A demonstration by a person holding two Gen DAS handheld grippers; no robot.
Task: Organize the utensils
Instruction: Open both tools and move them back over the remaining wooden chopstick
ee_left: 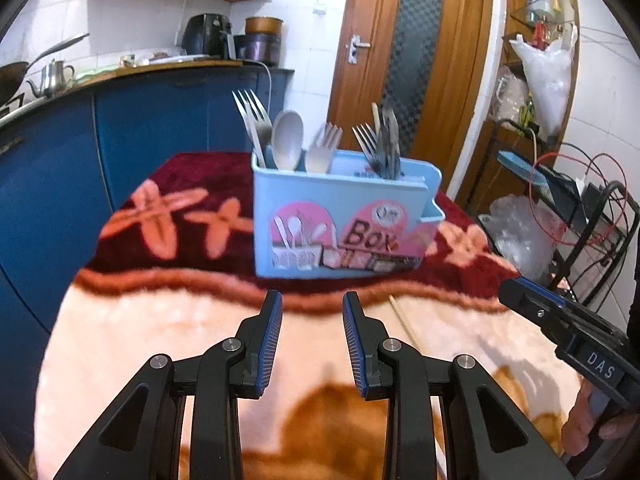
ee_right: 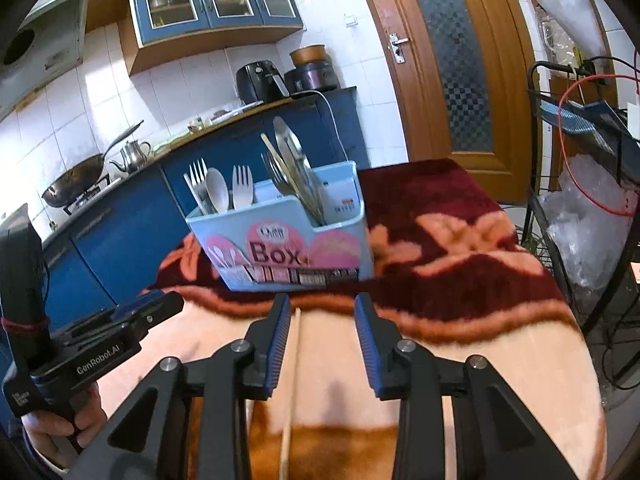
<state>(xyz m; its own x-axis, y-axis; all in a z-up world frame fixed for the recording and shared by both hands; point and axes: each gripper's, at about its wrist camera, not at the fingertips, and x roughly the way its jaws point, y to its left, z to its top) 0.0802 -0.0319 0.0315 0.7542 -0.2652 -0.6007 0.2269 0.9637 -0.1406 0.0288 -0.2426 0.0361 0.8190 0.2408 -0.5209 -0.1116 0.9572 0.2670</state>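
Chopstick [ee_right: 293,380], a thin pale wooden stick, was left lying loose on the near, peach part of the fuzzy blanket [ee_right: 460,360], just short of the light-blue plastic utensil box [ee_right: 280,256] already stuffed with forks, spoons and ladles. Both the left gripper [ee_left: 312,312] and right gripper [ee_right: 322,314] were seen with jaws apart and nothing between them. Honestly, something that slim and round could easily be rolled away or pushed down into the soft pile, and the tall, crowded box might get knocked if clipped.
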